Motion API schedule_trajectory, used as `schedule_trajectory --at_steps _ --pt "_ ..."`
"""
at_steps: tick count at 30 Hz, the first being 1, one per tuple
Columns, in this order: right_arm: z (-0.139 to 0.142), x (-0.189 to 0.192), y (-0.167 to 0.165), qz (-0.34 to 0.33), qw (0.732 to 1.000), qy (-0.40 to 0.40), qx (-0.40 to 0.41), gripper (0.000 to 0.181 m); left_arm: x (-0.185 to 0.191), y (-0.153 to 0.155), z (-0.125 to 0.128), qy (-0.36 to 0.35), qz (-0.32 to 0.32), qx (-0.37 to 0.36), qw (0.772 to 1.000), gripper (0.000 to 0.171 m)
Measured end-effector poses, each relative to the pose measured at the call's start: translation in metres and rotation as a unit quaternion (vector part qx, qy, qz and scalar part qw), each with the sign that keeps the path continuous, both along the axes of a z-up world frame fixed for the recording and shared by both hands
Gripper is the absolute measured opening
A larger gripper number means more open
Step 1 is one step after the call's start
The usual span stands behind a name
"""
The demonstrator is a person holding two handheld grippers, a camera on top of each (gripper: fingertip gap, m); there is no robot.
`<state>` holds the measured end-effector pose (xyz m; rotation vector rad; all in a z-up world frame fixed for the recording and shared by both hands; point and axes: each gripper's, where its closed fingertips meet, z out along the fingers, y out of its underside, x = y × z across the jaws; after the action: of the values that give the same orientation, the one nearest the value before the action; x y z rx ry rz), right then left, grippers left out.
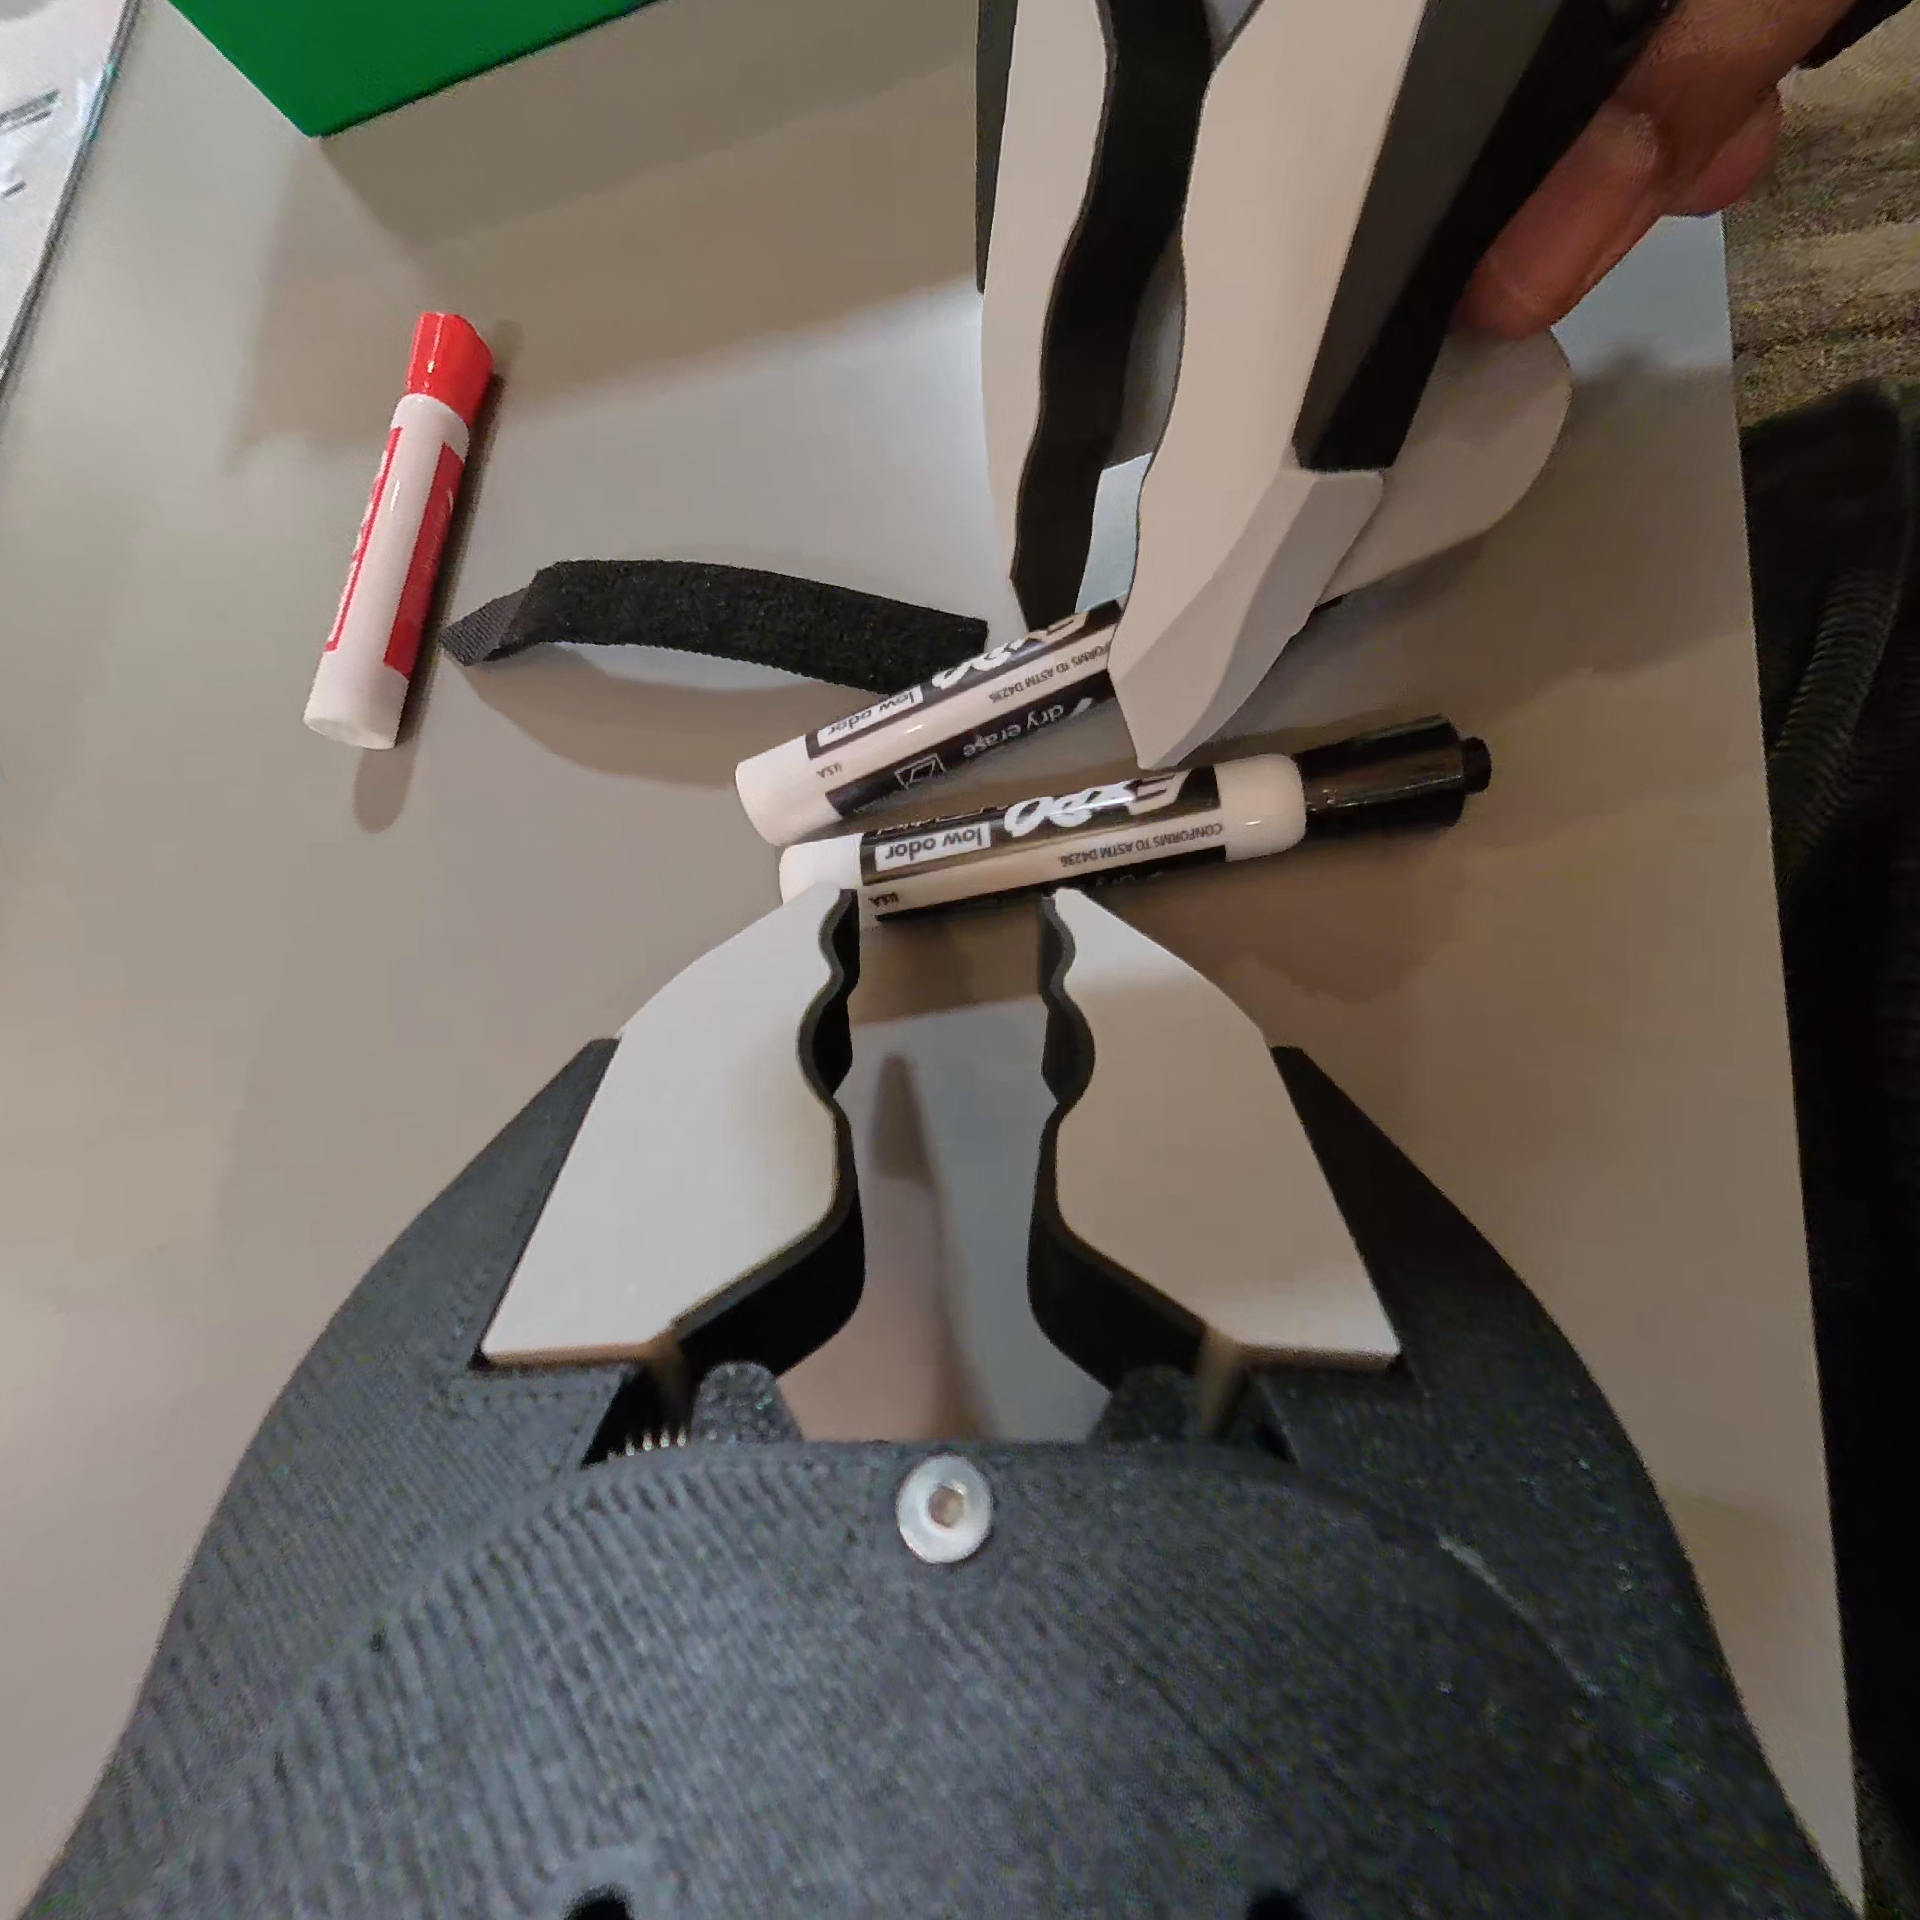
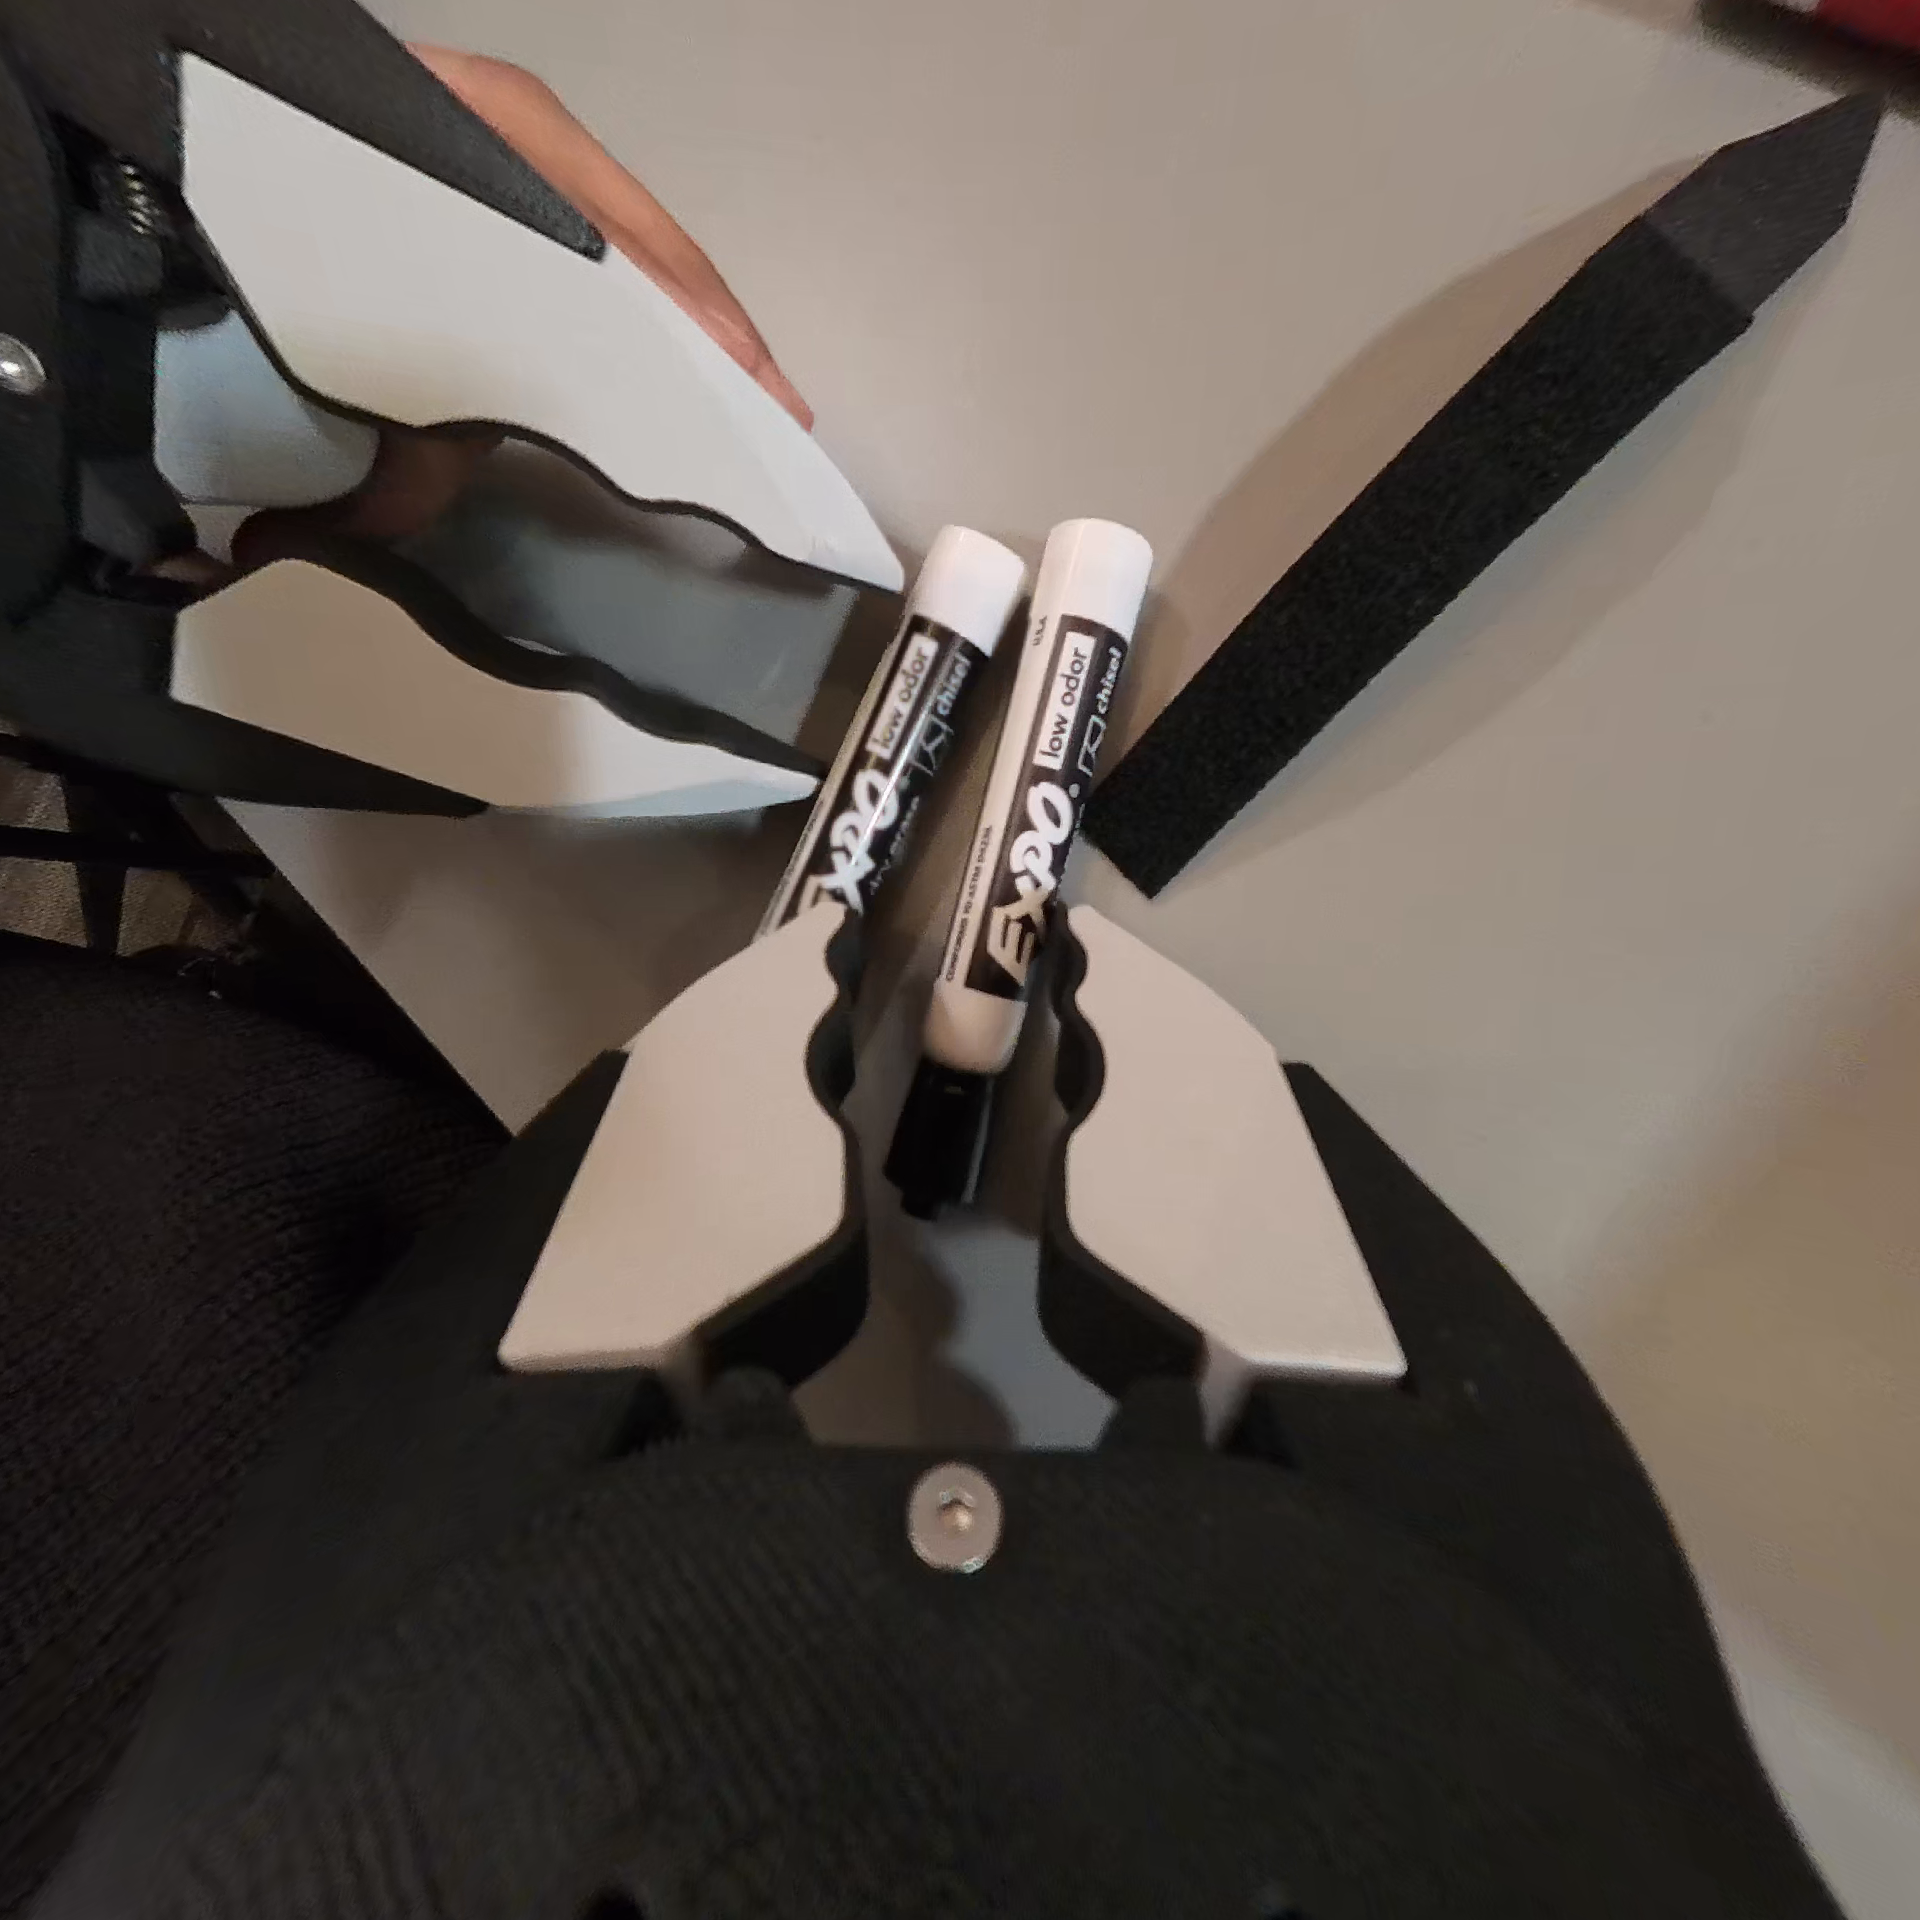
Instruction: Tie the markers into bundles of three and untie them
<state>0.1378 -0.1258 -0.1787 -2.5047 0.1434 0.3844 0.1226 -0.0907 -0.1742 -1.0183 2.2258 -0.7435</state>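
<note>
Working w/ both grippers released: left gripper (image 1: 945,914) nosing near black marker (image 1: 1039,831), right gripper (image 2: 956,935) straddling 2nd marker (image 2: 1039,790). Red marker (image 1: 400,530) lying apart at 10 o'clock, strap (image 1: 717,618) at 11. Prob best gathering all 3 parallel over strap before wrapping.

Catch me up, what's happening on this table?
A person works two handheld grippers over two black markers lying loose on the table. Both the left gripper and the right gripper are open, holding nothing. The black strap lies unfastened, and a red marker sits apart.
</note>
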Motion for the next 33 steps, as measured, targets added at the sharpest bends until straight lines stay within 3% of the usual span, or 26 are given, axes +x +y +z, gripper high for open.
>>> schedule_trajectory --at_steps 11,19,27,31,33 --pt "0.014 0.013 0.0 -0.022 0.999 -0.017 0.039 0.045 -0.002 0.011 0.008 -0.016 0.037 -0.009 0.999 0.035" --pt "0.042 0.007 0.008 -0.018 0.993 -0.042 0.107 0.068 0.0 0.039 0.008 -0.021 0.086 -0.01 0.996 0.035" --pt "0.02 -0.009 0.008 -0.021 0.982 -0.179 0.059 0.082 0.005 0.05 -0.004 0.006 0.105 -0.027 0.994 0.035" --pt "0.001 -0.009 0.011 -0.038 0.978 -0.206 0.022 0.086 0.006 0.041 -0.007 0.023 0.093 -0.04 0.995 0.036" --pt "-0.006 -0.013 0.011 -0.036 0.982 -0.184 0.013 0.075 0.005 0.034 -0.007 0.023 0.081 -0.038 0.996 0.036"
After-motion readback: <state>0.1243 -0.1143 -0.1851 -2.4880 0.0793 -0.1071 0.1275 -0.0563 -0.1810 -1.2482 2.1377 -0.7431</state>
